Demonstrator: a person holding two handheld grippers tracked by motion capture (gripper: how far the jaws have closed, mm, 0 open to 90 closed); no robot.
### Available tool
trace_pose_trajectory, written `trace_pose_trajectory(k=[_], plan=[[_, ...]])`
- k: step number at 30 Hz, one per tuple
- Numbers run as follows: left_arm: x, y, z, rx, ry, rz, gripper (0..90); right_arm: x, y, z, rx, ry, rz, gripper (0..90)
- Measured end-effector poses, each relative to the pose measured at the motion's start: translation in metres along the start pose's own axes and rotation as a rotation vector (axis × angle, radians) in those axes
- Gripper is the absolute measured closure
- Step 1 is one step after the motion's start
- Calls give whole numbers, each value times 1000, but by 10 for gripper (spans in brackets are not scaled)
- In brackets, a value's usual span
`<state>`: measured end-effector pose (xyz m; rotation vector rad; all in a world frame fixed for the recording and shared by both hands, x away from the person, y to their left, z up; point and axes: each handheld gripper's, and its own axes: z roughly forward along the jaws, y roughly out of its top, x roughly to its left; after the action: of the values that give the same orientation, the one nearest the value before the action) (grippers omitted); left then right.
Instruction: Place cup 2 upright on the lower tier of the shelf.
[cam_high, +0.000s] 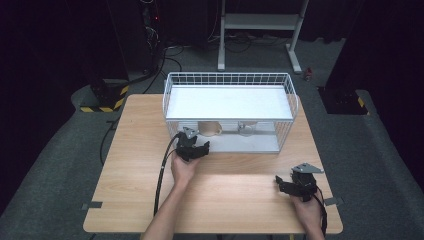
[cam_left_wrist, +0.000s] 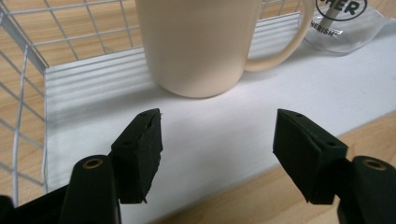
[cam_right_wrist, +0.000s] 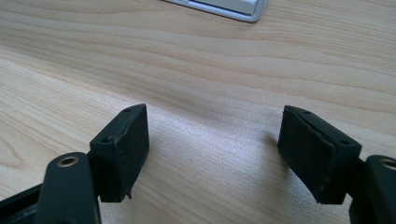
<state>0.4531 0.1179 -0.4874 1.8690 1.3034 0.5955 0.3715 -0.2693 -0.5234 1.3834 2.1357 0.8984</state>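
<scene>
The cream mug (cam_left_wrist: 198, 44) looks rigid, smooth, weighty and breakable; the left gripper (cam_left_wrist: 217, 144), jaws open and empty, could best pinch its handle or wall.

A lab: dark curtains (cam_high: 55, 45), hazard-taped stands (cam_high: 102, 97), floor cables (cam_high: 165, 55).

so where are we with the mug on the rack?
Done: the cream mug stands upright on the rack's lower shelf, beside a clear glass. In hand: nothing; the left gripper is open just short of the mug. Right gripper is open over bare table. Left: nothing visible waiting.
</scene>
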Motion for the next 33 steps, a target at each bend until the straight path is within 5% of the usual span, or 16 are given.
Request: trace_pose_trajectory(k=[13, 33], plan=[[-1, 2, -21, -17, -35, 34, 272, 0, 0, 0, 0, 0, 0, 248], [9, -3, -47, -56, -62, 3, 248, 0, 0, 0, 0, 0, 0, 248]])
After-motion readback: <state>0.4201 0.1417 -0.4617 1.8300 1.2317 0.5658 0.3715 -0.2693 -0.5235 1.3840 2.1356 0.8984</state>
